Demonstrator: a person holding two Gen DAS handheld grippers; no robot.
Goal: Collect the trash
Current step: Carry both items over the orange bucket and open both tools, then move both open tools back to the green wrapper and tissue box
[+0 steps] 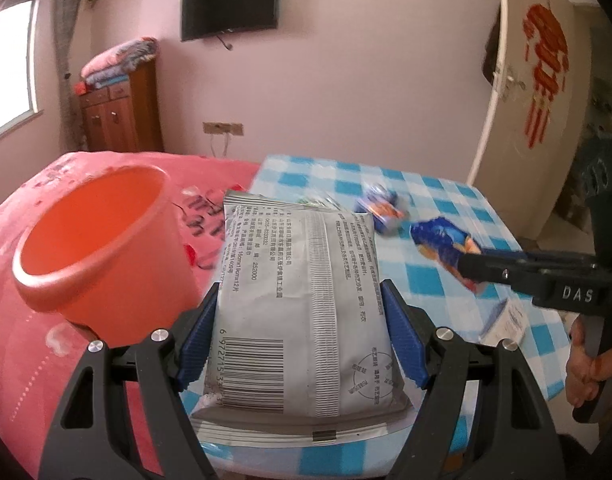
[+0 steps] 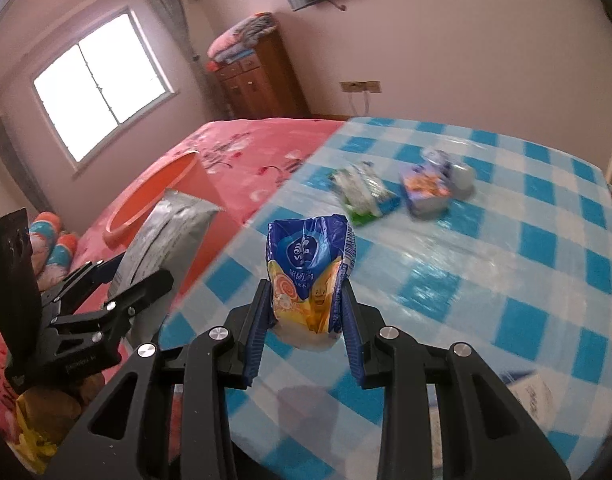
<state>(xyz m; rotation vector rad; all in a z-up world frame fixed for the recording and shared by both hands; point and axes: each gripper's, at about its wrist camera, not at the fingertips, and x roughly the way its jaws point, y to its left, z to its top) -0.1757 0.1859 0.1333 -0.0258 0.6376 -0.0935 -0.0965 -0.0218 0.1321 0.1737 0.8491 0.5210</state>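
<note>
My left gripper (image 1: 300, 296) is shut on a large silver packet (image 1: 298, 264) with a barcode, held up off the table. An orange bucket (image 1: 94, 248) stands just to its left on the pink bed. My right gripper (image 2: 306, 292) is shut on a crumpled blue and yellow wrapper (image 2: 306, 256), lifted above the blue checked table (image 2: 506, 240). In the left wrist view the right gripper (image 1: 472, 270) comes in from the right with the blue wrapper (image 1: 442, 240). In the right wrist view the silver packet (image 2: 162, 232) shows in front of the bucket (image 2: 154, 200).
A green and white wrapper (image 2: 364, 194) and a blue and orange wrapper (image 2: 426, 188) lie at the far side of the table. A white printed sheet or box (image 2: 534, 396) lies near the table's right edge. The pink bed (image 2: 246, 152) adjoins the table on the left.
</note>
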